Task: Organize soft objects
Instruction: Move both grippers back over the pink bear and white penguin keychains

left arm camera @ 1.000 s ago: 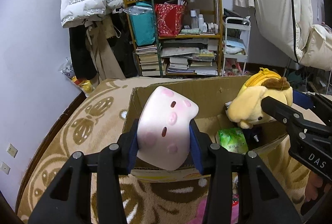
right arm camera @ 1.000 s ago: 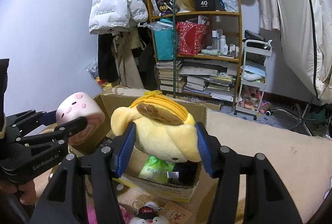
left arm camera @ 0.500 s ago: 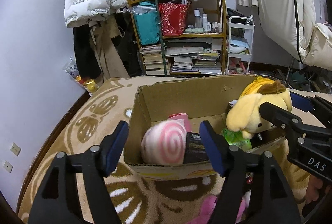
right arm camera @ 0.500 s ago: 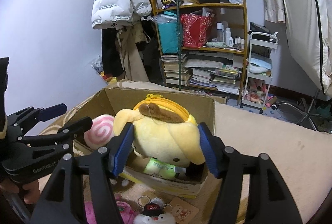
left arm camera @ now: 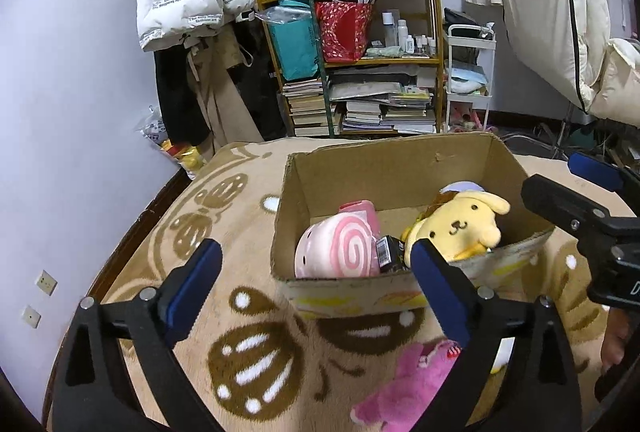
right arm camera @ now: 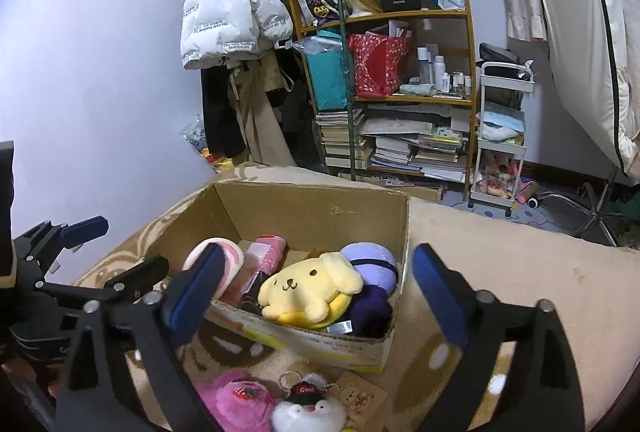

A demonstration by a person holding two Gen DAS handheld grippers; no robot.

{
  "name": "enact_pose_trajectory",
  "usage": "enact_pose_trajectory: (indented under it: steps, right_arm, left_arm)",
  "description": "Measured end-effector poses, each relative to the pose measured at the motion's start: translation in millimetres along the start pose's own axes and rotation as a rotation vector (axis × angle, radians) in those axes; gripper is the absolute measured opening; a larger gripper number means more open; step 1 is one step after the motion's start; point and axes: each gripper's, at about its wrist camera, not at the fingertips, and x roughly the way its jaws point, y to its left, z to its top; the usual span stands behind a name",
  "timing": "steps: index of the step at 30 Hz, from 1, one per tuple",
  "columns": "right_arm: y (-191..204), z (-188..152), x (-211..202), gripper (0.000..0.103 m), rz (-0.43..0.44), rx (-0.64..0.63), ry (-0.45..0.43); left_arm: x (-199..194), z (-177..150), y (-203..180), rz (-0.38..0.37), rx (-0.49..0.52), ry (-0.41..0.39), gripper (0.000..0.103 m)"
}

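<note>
- We see our right gripper spread wide, empty, above the cardboard box.
- Inside lie the yellow dog plush and pink swirl plush.

I'm looking into a lived-in bedroom: a wooden shelf crammed with books and bottles, a white puffer jacket hanging on the wall, a patterned blanket underneath.
</note>
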Motion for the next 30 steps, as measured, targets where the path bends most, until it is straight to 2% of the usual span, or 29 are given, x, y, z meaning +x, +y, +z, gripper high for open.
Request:
enact_pose_trajectory:
  steps: [4, 13, 20, 30]
  right_arm:
    - [0, 1, -10, 0.103, 0.009, 0.013, 0.002]
    - [4, -1, -37, 0.103, 0.02, 0.025, -0.001]
    - [5, -5, -54, 0.103, 0.021, 0.052, 0.028]
    - [2, -18, -52, 0.103, 0.026, 0.104, 0.101]
  left_arm:
    - [-14, -5, 3, -0.003, -0.019, 0.009, 0.099]
    - [-44, -21, 5, -0.038, -0.036, 0.06, 0.1]
    - [-59, -27, -2, -0.055, -0.016, 0.087, 0.1]
    - [-48, -39, -8, -0.099, -0.018, 0.161, 0.1]
